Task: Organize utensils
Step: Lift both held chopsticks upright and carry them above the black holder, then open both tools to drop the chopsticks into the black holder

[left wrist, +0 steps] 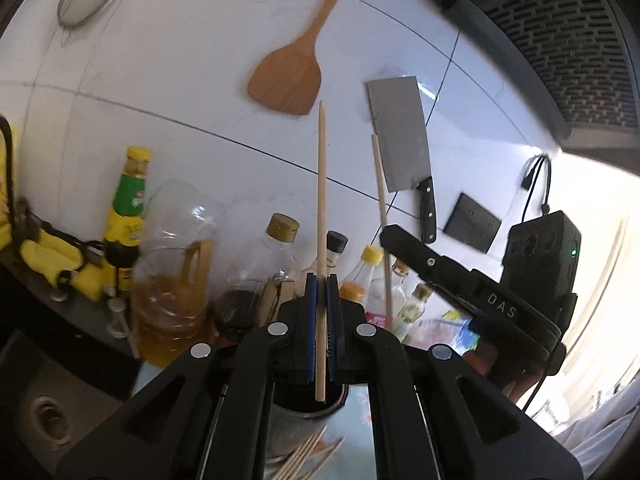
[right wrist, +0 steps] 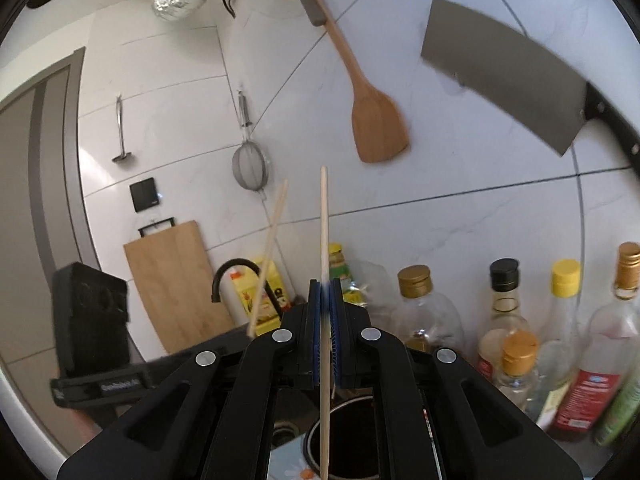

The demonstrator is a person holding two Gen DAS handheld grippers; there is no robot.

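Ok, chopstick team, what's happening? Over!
Left gripper shut on chopstick. Right gripper shut on second chopstick. Both above dark holder. Nothing blocking.

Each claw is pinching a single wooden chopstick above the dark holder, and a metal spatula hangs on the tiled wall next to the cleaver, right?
Nearly. The spatula is wooden, not metal, as the left wrist view shows. Otherwise correct: the left claw and right claw each pinch one chopstick above the holder, beside the cleaver.
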